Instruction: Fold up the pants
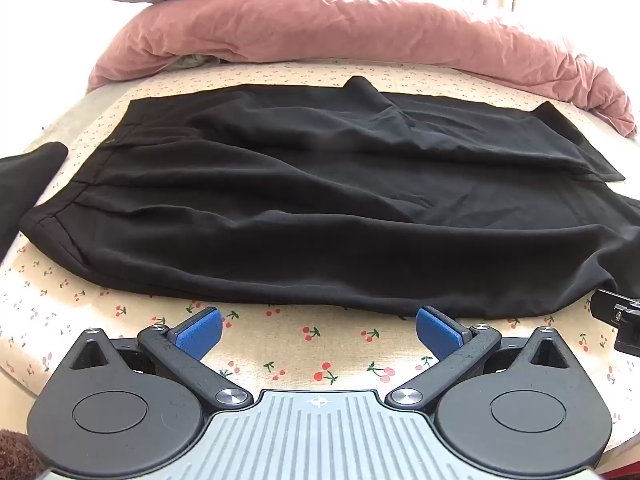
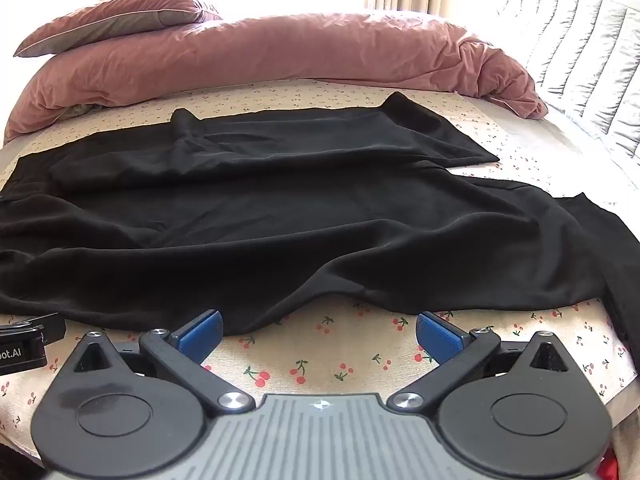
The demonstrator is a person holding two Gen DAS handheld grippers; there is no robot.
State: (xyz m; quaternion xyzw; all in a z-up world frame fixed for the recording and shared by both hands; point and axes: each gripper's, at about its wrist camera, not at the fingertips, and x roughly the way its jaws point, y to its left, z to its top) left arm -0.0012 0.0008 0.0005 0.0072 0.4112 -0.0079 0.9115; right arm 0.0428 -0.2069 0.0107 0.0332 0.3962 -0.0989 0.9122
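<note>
Both hand-held grippers, left (image 1: pixel 319 330) and right (image 2: pixel 319 330), gape empty near the black pants (image 1: pixel 320 216); a shallow pinch could slip off the loose hem.

Near edge: a strip of bare cherry-print sheet (image 1: pixel 320 344) lies between the left gripper (image 1: pixel 319 330) and the pants (image 1: pixel 304 200); both sets of jaws are spread wide with nothing between them.
Right side: the right gripper (image 2: pixel 319 330) sits at the hem, the cloth touching its left pad.
Far side: pink duvet (image 2: pixel 260 60) and pillow (image 2: pixel 116 20) bank up behind the pants.
Far right: open sheet beside the leg ends, then a grey quilt (image 2: pixel 580 52).
</note>
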